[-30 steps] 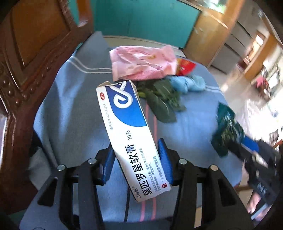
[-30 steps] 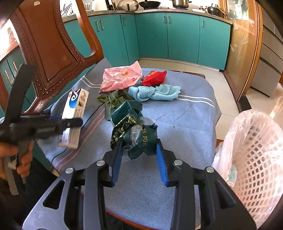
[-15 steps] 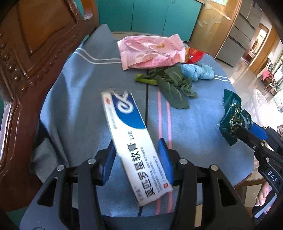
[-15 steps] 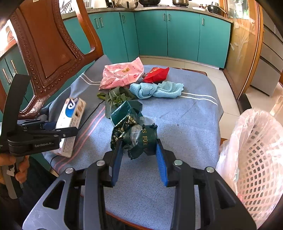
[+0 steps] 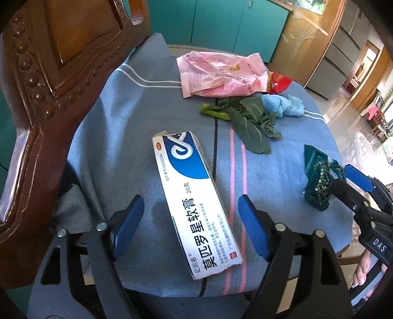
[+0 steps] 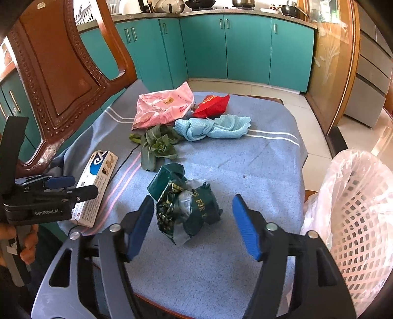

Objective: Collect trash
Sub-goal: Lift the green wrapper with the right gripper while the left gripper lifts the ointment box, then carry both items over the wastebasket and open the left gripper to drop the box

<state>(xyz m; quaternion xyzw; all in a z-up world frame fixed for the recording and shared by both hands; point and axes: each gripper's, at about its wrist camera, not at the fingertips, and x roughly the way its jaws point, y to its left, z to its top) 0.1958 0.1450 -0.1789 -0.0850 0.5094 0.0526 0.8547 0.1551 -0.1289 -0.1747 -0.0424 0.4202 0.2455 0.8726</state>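
Two pieces lie freed on the blue cloth-covered table (image 6: 258,157): white-and-blue cardboard ointment box (image 5: 194,198) near-left, crumpled dark green foil wrapper (image 6: 186,208) near-centre. Left gripper (image 5: 190,227) and right gripper (image 6: 192,224), gripping a moment ago, are opening, pads clear; nothing reached the lined white basket (image 6: 356,216), right.

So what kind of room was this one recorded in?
A home kitchen, most likely: teal cabinets under a counter with pots and pans, plus a cloth-covered table and a carved wooden chair.

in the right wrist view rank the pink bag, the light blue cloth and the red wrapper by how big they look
1. pink bag
2. light blue cloth, close to the bag, so that order is unsure
3. red wrapper, clearly smallest
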